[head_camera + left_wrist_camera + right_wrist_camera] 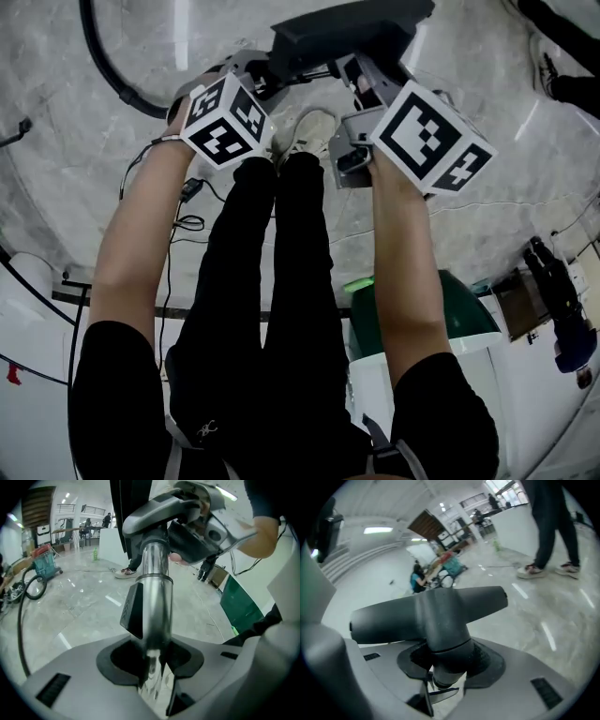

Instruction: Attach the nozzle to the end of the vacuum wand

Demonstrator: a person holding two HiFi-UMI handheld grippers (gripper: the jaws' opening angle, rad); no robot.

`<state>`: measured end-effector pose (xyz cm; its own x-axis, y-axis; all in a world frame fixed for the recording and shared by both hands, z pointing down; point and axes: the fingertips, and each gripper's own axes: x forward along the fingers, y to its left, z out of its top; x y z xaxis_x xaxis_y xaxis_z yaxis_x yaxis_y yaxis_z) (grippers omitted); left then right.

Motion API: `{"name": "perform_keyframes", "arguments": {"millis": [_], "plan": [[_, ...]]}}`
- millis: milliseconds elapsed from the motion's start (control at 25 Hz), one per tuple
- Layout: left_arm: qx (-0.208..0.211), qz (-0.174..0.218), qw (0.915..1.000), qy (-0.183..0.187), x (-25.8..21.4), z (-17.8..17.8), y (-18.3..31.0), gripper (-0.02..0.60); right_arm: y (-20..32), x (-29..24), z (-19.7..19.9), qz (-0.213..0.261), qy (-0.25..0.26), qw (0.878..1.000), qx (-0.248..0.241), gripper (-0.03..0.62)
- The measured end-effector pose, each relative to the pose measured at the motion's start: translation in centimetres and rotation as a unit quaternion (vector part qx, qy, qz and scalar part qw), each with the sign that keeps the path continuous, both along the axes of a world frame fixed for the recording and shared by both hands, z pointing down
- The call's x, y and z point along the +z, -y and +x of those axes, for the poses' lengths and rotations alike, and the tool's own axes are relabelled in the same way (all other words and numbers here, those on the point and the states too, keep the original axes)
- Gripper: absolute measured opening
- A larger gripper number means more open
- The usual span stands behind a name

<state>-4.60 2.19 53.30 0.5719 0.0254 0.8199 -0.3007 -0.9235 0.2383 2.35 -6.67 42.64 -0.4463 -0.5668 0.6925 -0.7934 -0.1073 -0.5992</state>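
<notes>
My left gripper (152,660) is shut on the silver vacuum wand (154,597), which runs straight out from the jaws and carries a black clip (133,611) on its left side. The wand's far end meets the grey neck of the nozzle (150,515). My right gripper (445,672) is shut on the round neck of the dark grey T-shaped nozzle (436,609), whose bar lies across the view. In the head view the nozzle (347,33) sits at the top, just beyond both marker cubes (225,117) (431,136). The joint itself is hidden there.
The polished stone floor (75,169) lies below, with a black hose (108,70) curving at the upper left and thin cables (183,206). A green bin (469,319) stands at the right. A bystander's legs and sneakers (125,572) and a teal machine (44,564) stand further off.
</notes>
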Motion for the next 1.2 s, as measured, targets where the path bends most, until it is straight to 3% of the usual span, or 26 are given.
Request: {"name": "perform_keyframes", "arguments": {"millis": [80,120,200,280,400,480,520,560,640,800,960,1080,1200], "plan": [[-0.003,-0.001,1.0,-0.004,0.2,0.3,-0.5,0.158,-0.5,0.8,0.7,-0.042,-0.022,0.998,0.049,0.183],[-0.001,-0.004,0.9999,-0.009,0.1,0.2,-0.7,0.158,-0.6,0.7,0.5,-0.042,-0.018,0.998,0.049,0.181],[0.008,-0.012,0.9997,-0.021,-0.2,-0.3,-0.7,0.158,-0.3,0.0,-0.7,-0.004,0.0,1.0,0.007,0.181],[0.016,-0.02,0.999,-0.036,-0.6,-0.6,-0.3,0.158,0.5,-1.1,-1.9,0.065,0.028,0.996,-0.051,0.181],[0.029,-0.042,0.9963,-0.07,-1.9,-0.4,0.0,0.158,1.4,-3.1,-3.3,0.188,0.103,0.968,-0.131,0.173],[0.035,-0.068,0.9926,-0.094,-2.6,0.0,-0.6,0.158,1.2,-3.6,-3.6,0.228,0.155,0.947,-0.163,0.166],[0.035,-0.081,0.9908,-0.102,-2.7,0.1,-1.0,0.158,1.1,-3.5,-3.6,0.23,0.171,0.943,-0.169,0.163],[0.032,-0.091,0.9897,-0.106,-2.8,0.2,-1.4,0.158,1.1,-3.2,-3.4,0.224,0.177,0.944,-0.165,0.163],[0.021,-0.093,0.9913,-0.091,-2.3,0.3,-1.5,0.158,1.3,-2.2,-3.0,0.197,0.16,0.957,-0.141,0.163],[0.006,-0.07,0.9972,-0.026,0.4,0.6,-2.1,0.158,0.6,1.8,-1.8,0.078,0.051,0.992,-0.084,0.16],[-0.004,-0.069,0.9976,-0.004,2.0,0.7,-3.1,0.158,-0.3,5.5,0.0,-0.039,-0.006,0.999,0.003,0.16],[0.003,-0.075,0.9972,-0.004,2.9,0.7,-3.6,0.158,-0.5,6.4,0.2,-0.028,-0.01,0.999,0.018,0.161],[0.012,-0.069,0.9974,-0.015,3.2,0.9,-3.4,0.158,-0.6,5.4,-0.8,0.029,0.024,0.999,-0.032,0.161]]}}
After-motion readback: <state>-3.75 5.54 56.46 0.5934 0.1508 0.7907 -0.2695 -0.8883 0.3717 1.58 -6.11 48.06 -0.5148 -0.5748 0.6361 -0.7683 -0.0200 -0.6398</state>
